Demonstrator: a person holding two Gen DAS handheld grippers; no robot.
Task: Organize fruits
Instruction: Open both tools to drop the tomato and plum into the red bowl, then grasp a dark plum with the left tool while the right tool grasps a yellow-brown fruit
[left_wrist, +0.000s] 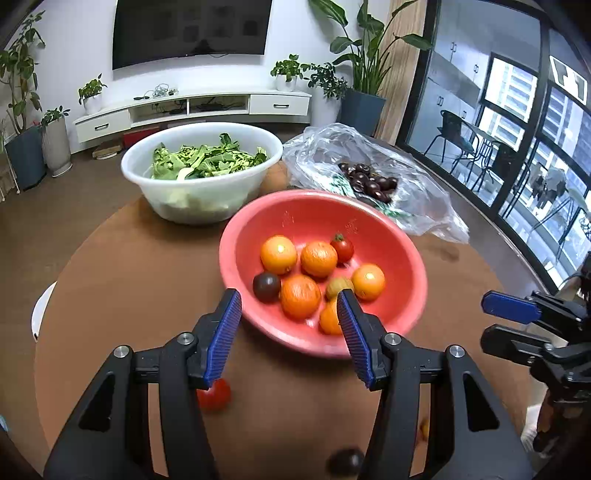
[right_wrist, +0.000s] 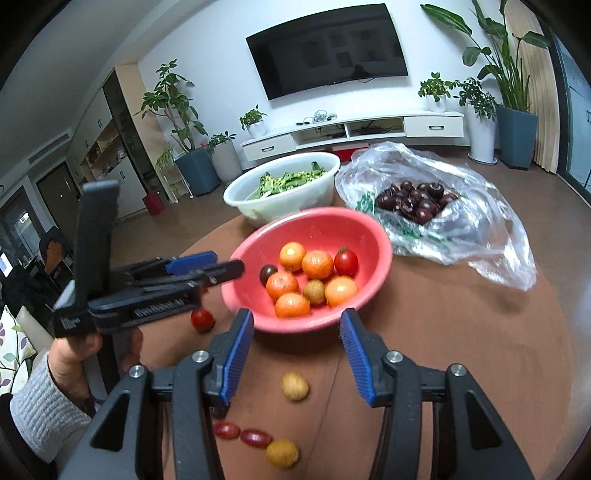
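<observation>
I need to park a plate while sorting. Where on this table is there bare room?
Free: the brown table right of the red bowl, below the plastic bag. Also left of the red bowl, in front of the white bowl. Crowded: the near edge, with loose tomatoes and yellow fruit.

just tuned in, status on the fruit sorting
Both hand-held grippers open, empty. Red bowl holds eight fruits; five loose on table. Nothing blocking.

Colours on a brown table (right_wrist: 461, 332)

Pink-red bowl (right_wrist: 325, 225) holds orange tangerines (right_wrist: 317, 264), a red tomato (right_wrist: 346, 261) and a dark purple one (right_wrist: 267, 273) — beside it a white bowl (right_wrist: 295, 199) of green leaves (right_wrist: 284, 181); black grippers carry ribbed blue pads (right_wrist: 236, 358); a grey knitted sleeve (right_wrist: 44, 406) shows at the left.
</observation>
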